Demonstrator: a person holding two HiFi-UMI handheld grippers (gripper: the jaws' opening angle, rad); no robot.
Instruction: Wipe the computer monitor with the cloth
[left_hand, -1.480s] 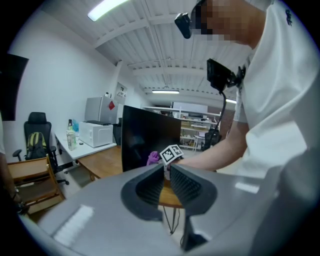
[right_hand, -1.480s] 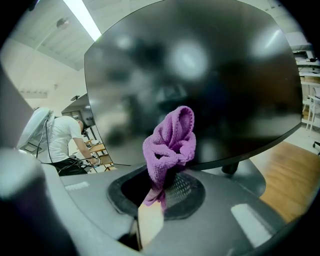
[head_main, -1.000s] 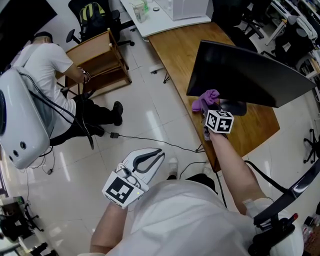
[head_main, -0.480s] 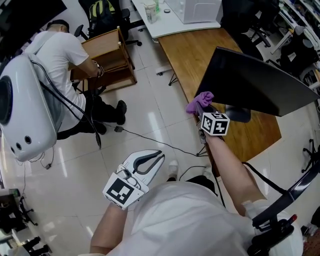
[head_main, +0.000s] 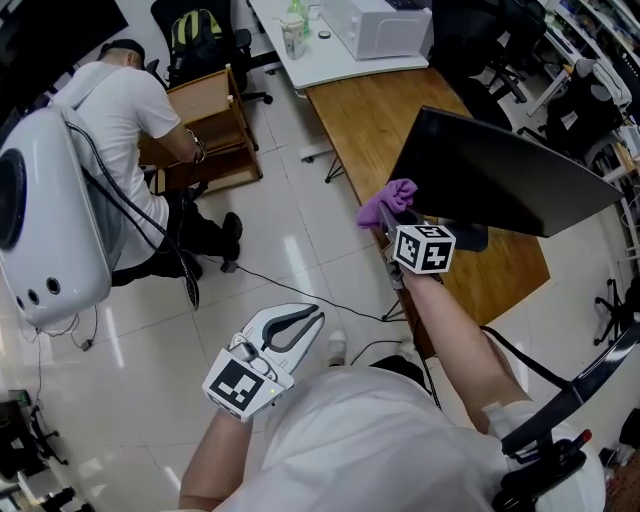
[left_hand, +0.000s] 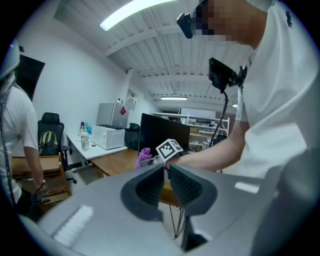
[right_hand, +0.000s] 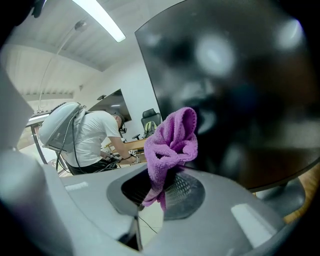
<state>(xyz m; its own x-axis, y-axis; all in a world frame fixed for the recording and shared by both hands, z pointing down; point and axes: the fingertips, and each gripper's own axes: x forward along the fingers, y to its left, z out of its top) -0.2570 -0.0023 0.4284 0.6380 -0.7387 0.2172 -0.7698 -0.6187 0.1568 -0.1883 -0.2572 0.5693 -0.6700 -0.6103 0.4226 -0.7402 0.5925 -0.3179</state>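
Purple cloth (right_hand: 172, 142), pinched by a lower fold between the jaws of your right gripper (right_hand: 162, 187). Most of it stands bunched above and just ahead of the jaw tips, in front of the dark computer monitor (right_hand: 240, 75) that fills the view beyond them. Whether cloth and screen touch cannot be told. Your left gripper (left_hand: 166, 175) hangs low and well back from the right one, its jaws drawn together on nothing.

Likely hazards:
(a) The jaws take only a narrow fold, so drag across the screen may pull the cloth free.
(b) The wad is small, so a tilt of your wrist may bring a bare jaw tip onto the panel and mark it.
(c) The monitor leans on a single stand (head_main: 465, 237) on the wooden desk (head_main: 370, 110) below the right gripper. With your left gripper far off, nothing braces the monitor, so a hard push may rock or shift it.
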